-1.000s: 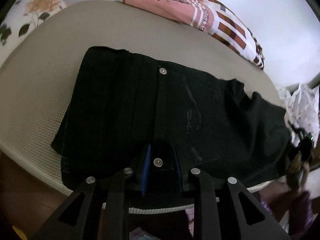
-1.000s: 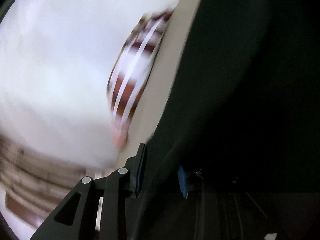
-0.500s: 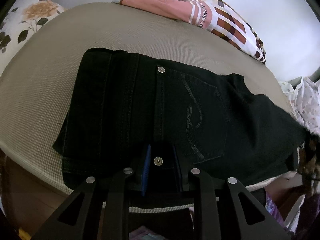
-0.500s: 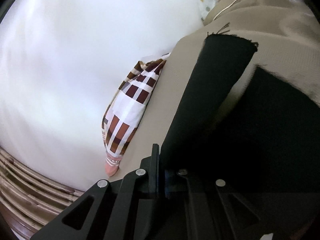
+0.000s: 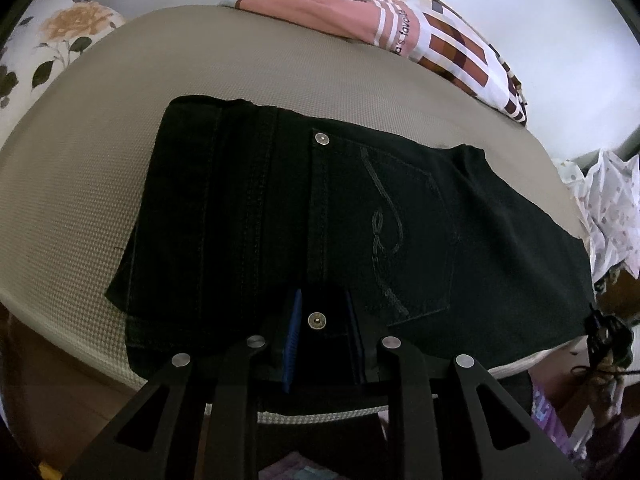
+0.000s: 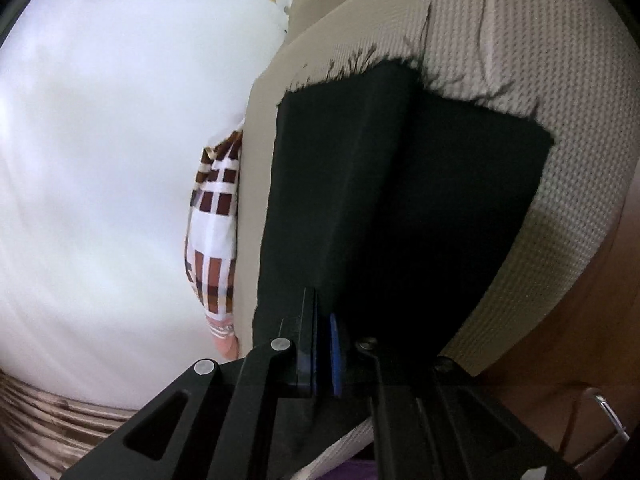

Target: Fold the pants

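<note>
We see black pants (image 5: 256, 216) of matt denim cloth with raised tonal stitching and shiny metal rivets (image 5: 322, 139); hem edge (image 6: 400, 68) is frayed, loose threads. Beige mattress cover (image 5: 92, 168) is a coarse waffle-weave cloth, matt. Left gripper (image 5: 320, 332) is matt black plastic with bright metal pins, blue pads (image 5: 294, 332) look rubbery. Right gripper (image 6: 324, 352) same matt black plastic, metal pins, blue pads. Checked garment (image 5: 448, 36) is soft printed cloth. Floral pillow (image 5: 60, 36) is smooth printed cloth. White wall (image 6: 100, 160) looks smooth, matt.
</note>
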Available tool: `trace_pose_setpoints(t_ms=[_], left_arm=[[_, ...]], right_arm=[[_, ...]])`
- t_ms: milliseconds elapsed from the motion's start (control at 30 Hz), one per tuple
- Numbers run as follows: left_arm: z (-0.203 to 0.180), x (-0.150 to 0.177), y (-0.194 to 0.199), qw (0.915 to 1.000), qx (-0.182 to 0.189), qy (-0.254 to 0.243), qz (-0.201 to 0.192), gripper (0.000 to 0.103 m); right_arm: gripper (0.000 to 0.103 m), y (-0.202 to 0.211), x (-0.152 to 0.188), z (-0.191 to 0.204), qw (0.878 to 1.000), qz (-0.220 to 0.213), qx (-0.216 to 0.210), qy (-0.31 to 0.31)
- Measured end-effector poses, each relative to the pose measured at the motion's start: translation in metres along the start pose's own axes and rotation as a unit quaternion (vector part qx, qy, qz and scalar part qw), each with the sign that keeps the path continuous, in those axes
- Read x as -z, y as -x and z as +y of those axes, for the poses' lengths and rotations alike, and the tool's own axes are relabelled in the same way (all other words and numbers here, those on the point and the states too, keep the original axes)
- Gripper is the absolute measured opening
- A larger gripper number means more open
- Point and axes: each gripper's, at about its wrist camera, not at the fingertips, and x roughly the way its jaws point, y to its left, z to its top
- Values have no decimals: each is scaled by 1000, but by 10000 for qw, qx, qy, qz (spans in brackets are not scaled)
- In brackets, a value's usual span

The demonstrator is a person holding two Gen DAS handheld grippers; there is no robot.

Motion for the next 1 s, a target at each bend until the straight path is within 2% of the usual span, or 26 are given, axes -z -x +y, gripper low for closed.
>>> trace_pose_setpoints(t_ms=[200,400,467,533,600,667,767,833,867,900,933,967,1000], left_arm=[[-5,2,0,9998,-92,-179,4,24],[3,-2,1,9999,121,-39,108,24],[1,-1,1,9998,56,-171,105,24],[-3,0,1,9994,-41,-336,88,24],[-5,1,1,9988,-92,-469,66,24],[-4,1,2,9988,-72,-483,29,24],[-1,1,10,9989,-117,-452,-92,24],[4,1,27,9990,54,-338,-301,24],[8,1,35,9987,130,-269,-424,25],[15,1,48,9980,144,-159,-597,25],[25,1,59,9972,100,-24,-742,30],[33,1,67,9965,68,83,-825,42],[46,2,77,9955,7,232,-924,48]], right_arm=[[6,12,-1,3,9993,-166,215,245],[5,37,13,27,9983,-270,251,462],[5,41,16,20,9980,-218,416,432],[4,36,17,-3,9978,-77,644,108],[2,33,16,-25,9984,-9,464,-317],[3,33,14,-20,9986,22,484,-218],[5,35,9,-21,9992,30,233,-327],[6,37,7,-26,9992,107,177,-349],[11,38,7,-26,9992,126,164,-356],[11,38,7,-25,9991,157,72,-390],[11,39,7,-25,9990,163,-6,-412],[11,42,8,-25,9991,161,-14,-390],[11,42,9,-23,9993,164,37,-322]])
